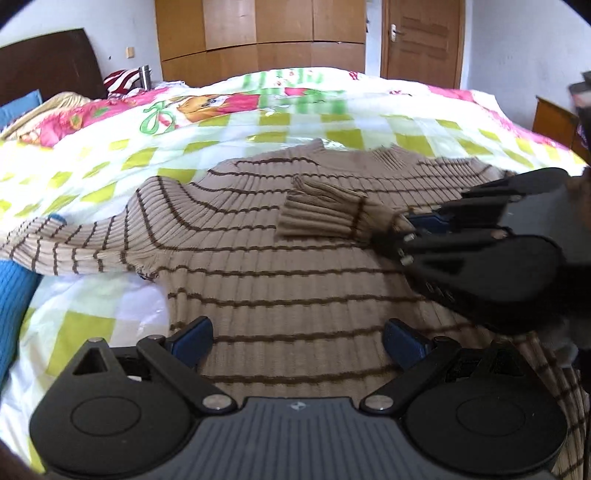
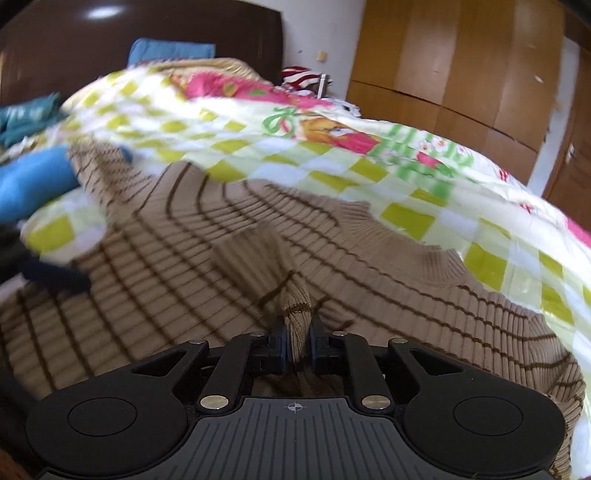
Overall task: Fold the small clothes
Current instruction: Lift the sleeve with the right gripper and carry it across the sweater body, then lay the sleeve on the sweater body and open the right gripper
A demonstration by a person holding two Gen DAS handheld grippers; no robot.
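A beige ribbed sweater (image 1: 280, 280) with thin brown stripes lies flat on the bed, collar (image 1: 354, 157) at the far side. Its left sleeve (image 1: 62, 243) stretches out to the left. Its right sleeve (image 1: 325, 218) is folded over the chest. My right gripper (image 2: 297, 345) is shut on that sleeve (image 2: 293, 306) and holds it above the sweater body (image 2: 155, 266); it also shows in the left wrist view (image 1: 413, 230). My left gripper (image 1: 297, 341) is open and empty, low over the sweater's lower part.
The bed has a quilt (image 1: 229, 129) with green checks and pink cartoon prints. A blue garment (image 1: 14, 295) lies at the left edge. A dark headboard (image 2: 110, 40), a wooden wardrobe (image 1: 258, 33) and a door (image 1: 421, 40) stand behind.
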